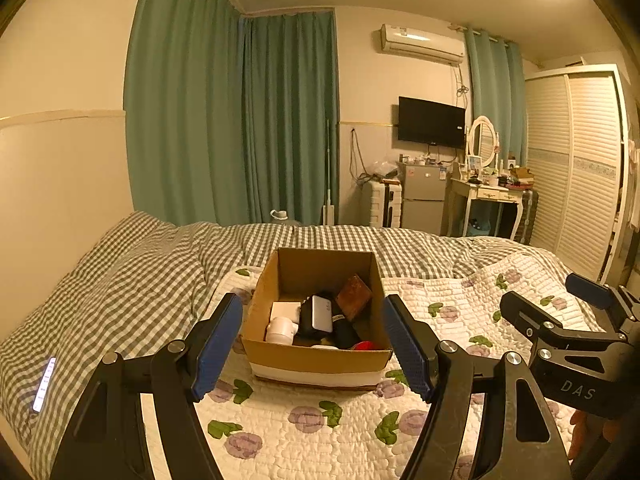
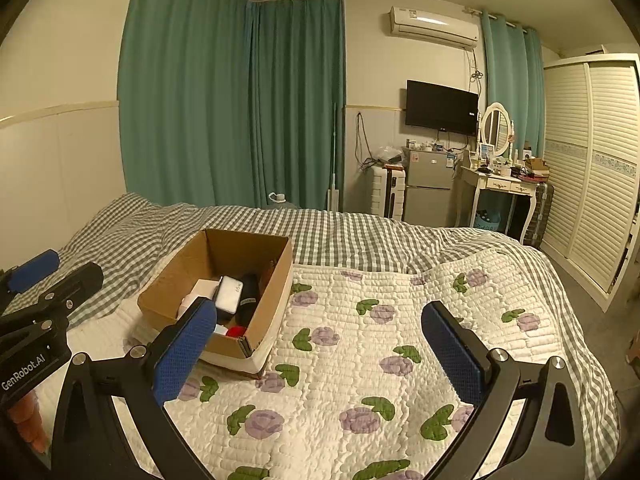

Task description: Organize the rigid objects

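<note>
Hovering low over the flowered quilt (image 2: 340, 360), both grippers stand with their blue pads spread wide and nothing between them. The left gripper (image 1: 312, 344) points straight at the cardboard box (image 1: 316, 356), which sits on the quilt just ahead, framed between its two fingers but not touched by them. The right gripper (image 2: 320, 348) hangs over bare quilt, with the box (image 2: 224, 336) off to its left, its near corner just behind the left finger (image 2: 184, 348).

Inside the box lies a jumble of hard things: a white cup (image 1: 280, 330) on its side at the near left, a white block (image 1: 285, 311) behind it, a silver and black device (image 1: 320, 314) in the middle, a brown wooden piece (image 1: 354, 296) leaning against the right wall, and something red (image 1: 366, 346) at the near edge (mostly hidden by the box wall).

Left of the quilt, a lit phone (image 1: 45, 384) rests on the checked blanket (image 1: 120, 280). Beyond the bed hang green curtains (image 1: 232, 120); further right stand a small fridge (image 1: 424, 196), a wall television (image 1: 431, 122), a dressing table (image 1: 488, 196) with an oval mirror and a louvred wardrobe (image 1: 580, 168).
</note>
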`<move>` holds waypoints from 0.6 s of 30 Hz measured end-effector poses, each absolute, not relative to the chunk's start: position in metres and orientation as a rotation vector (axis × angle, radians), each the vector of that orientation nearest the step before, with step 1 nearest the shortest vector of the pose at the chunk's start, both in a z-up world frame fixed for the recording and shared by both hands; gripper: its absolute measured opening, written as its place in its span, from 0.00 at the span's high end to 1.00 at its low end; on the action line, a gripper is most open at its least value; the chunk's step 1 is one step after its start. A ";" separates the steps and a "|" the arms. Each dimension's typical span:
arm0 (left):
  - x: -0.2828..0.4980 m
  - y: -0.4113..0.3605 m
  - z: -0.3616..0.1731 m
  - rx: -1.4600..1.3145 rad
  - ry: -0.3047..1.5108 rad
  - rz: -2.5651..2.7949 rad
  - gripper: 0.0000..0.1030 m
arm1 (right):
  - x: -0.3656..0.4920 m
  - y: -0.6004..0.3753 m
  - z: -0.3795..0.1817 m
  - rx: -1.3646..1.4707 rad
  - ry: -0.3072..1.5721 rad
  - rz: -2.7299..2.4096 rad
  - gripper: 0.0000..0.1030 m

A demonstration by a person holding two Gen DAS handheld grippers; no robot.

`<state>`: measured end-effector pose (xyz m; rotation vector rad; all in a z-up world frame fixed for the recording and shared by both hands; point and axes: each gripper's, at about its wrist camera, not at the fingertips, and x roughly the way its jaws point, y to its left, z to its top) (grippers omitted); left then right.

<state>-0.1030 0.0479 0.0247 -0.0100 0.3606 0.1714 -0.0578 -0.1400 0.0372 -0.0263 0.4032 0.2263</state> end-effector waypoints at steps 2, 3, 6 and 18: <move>-0.103 0.047 0.024 -0.007 0.365 0.177 0.27 | -0.058 -0.141 0.038 -0.026 0.403 0.230 0.00; -0.103 0.047 0.024 -0.006 0.366 0.179 0.27 | -0.058 -0.140 0.037 -0.025 0.404 0.229 0.00; -0.103 0.047 0.024 -0.005 0.366 0.181 0.27 | -0.057 -0.140 0.036 -0.024 0.406 0.227 0.00; -0.102 0.045 0.024 -0.008 0.364 0.190 0.27 | -0.058 -0.138 0.032 -0.025 0.415 0.217 0.00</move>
